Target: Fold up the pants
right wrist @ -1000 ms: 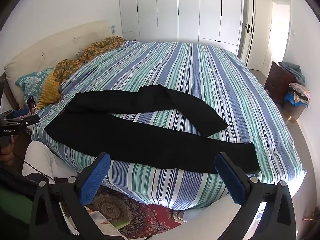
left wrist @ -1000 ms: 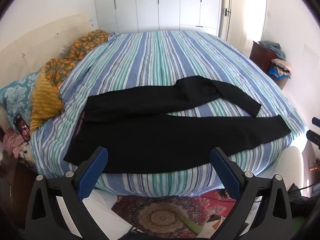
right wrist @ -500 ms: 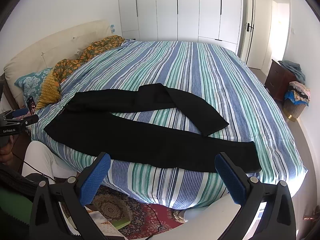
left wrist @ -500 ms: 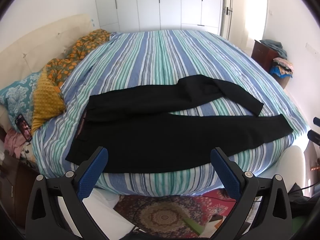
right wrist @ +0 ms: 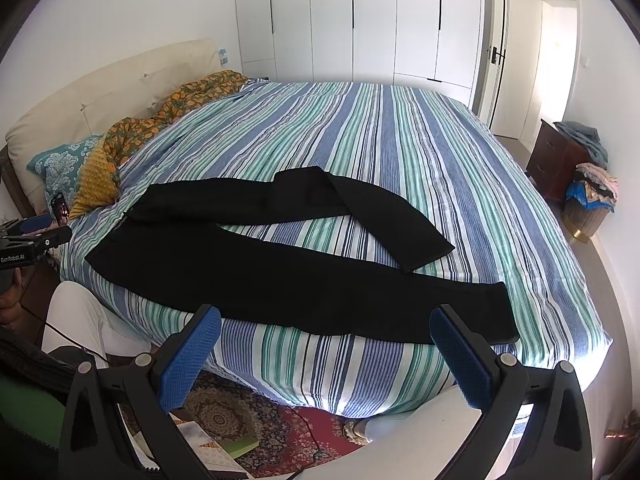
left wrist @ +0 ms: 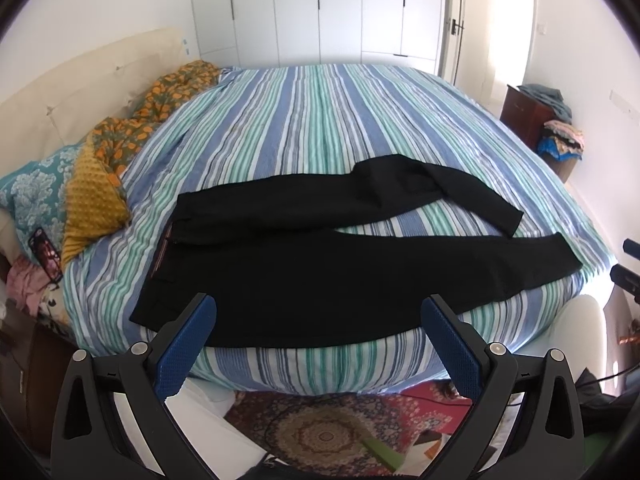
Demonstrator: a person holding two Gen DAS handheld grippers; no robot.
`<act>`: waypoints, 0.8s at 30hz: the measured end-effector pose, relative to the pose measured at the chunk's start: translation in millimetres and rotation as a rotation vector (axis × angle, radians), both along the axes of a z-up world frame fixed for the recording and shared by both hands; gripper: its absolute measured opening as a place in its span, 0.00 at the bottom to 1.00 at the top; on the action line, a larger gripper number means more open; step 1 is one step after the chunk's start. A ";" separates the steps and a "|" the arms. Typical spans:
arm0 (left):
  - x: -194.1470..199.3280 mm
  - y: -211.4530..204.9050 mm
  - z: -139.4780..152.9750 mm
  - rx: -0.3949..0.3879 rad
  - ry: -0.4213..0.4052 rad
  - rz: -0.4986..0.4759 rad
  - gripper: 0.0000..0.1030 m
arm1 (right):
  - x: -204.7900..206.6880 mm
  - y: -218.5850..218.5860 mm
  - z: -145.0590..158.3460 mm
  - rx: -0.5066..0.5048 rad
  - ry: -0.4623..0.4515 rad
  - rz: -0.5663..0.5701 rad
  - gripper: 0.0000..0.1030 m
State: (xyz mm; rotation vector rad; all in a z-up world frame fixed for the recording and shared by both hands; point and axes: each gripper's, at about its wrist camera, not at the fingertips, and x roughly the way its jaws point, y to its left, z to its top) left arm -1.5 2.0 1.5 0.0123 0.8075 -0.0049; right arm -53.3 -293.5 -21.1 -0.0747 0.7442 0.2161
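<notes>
Black pants (left wrist: 304,272) lie spread on the striped bed (left wrist: 320,128) near its front edge, waist at the left, legs running right. The near leg lies straight; the far leg is bent back over itself. They also show in the right wrist view (right wrist: 280,264). My left gripper (left wrist: 320,344) is open and empty, held above the bed's front edge near the waist end. My right gripper (right wrist: 326,348) is open and empty, held off the bed's edge near the cuff of the near leg (right wrist: 492,312).
Pillows and an orange patterned blanket (left wrist: 132,132) lie at the bed's left by the headboard. A patterned rug (left wrist: 320,432) lies on the floor below. A dark cabinet with clothes (right wrist: 568,160) stands at the right. White wardrobes (right wrist: 360,20) line the back wall.
Both views have shifted slightly; the bed and pants sit a little lower and nearer in the frame. The pants have not moved. Both grippers stay open.
</notes>
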 end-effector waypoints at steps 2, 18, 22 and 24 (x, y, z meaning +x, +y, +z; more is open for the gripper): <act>0.1 0.3 -0.8 -0.006 -0.012 0.000 0.99 | -0.7 0.0 -0.8 -0.002 0.001 -0.001 1.00; 3.9 -4.1 -3.8 0.006 0.018 -0.008 0.99 | -0.8 -5.3 3.2 0.002 0.003 -0.024 1.00; 3.9 -2.5 -4.4 0.010 0.017 -0.003 0.99 | -0.5 -2.8 3.7 -0.006 0.003 -0.023 1.00; 3.2 -2.2 -4.3 0.008 0.014 -0.001 0.99 | -1.1 -1.3 3.9 -0.009 0.002 -0.020 1.00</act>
